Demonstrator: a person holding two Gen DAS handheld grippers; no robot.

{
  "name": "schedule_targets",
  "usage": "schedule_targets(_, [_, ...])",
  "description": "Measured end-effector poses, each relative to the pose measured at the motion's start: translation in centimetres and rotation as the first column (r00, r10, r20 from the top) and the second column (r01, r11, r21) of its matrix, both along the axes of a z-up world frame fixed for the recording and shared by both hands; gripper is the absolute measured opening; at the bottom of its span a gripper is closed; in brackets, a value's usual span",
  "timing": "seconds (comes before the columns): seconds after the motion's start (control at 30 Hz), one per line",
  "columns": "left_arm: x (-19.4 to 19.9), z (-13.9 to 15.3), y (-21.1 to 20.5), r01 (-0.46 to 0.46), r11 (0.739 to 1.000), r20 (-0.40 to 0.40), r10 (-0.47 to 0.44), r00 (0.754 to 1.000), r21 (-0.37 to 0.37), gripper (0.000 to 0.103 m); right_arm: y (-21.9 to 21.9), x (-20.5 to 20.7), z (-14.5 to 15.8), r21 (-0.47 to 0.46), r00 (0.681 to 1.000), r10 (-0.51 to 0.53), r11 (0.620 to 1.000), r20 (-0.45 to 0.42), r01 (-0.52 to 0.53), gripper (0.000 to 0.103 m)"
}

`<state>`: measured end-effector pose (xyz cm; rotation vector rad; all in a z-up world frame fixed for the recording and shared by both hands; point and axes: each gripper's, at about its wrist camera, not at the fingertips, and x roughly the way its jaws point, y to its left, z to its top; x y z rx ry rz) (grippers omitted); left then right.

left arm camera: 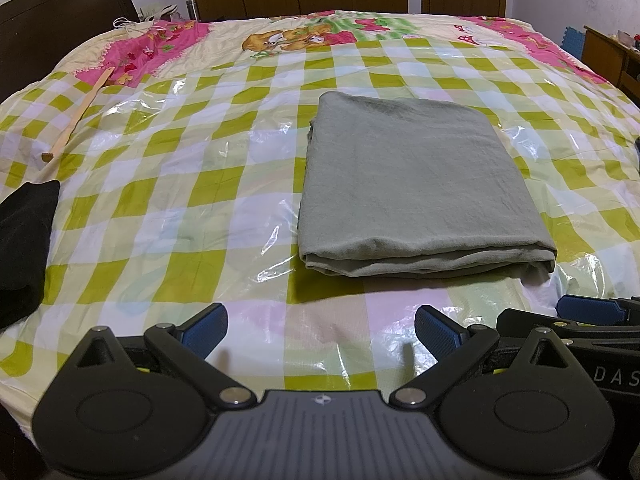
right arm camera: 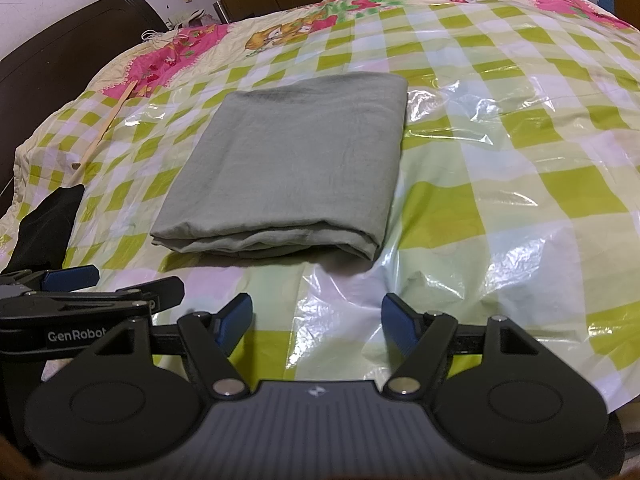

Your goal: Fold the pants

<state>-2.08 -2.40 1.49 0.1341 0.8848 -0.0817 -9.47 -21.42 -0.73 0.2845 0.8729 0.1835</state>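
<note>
The grey pants are seen folded into a neat stack near the bed's front edge, just beyond both grippers' empty, wide-open jaws, and could be undone if snagged on the slippery plastic sheet.

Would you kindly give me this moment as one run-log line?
pants: folded, flat on bed cover | left gripper: open, empty, short of pants | right gripper: open, empty | black garment: left edge
</note>
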Motion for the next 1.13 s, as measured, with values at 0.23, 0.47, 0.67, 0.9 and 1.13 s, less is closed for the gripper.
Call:
schedule_targets(0.23, [0.0,-0.01,0.01,0.001,1.0,0.0,-0.001,1.0,0.0,0.103,-0.07,0.01,0.0,0.0,1.0,0.0,1.0,0.0,0.0,0.073])
schedule_targets(0.47, [0.0,-0.02,0.03,0.0,1.0,0.001,0.0,1.0,0.001,0.103,-0.07,0.01,0.0,0.0,1.0,0.0,1.0,0.0,0.0,0.073])
schedule_targets(0.67, [0.03,0.11,0.0,-0.007,1.0,0.0,0.007,1.0,-0.005,0.103,-0.08,0.02,-0.01,0.001,1.0,0.0,1.0,0.001,0.0,0.073])
schedule_targets(0.9, [0.07,0.09,-0.11,-0.011,1.0,-0.002,0.011,1.0,-0.007,0.103,-0.09,0.0,0.0,0.0,1.0,0.0,1.0,0.0,0.0,0.074])
schedule_targets(1.13, [0.07,0.05,-0.16,-0.017,1.0,-0.005,0.017,1.0,-0.012,0.103,-0.06,0.01,0.0,0.0,1.0,0.0,1.0,0.0,0.0,0.074])
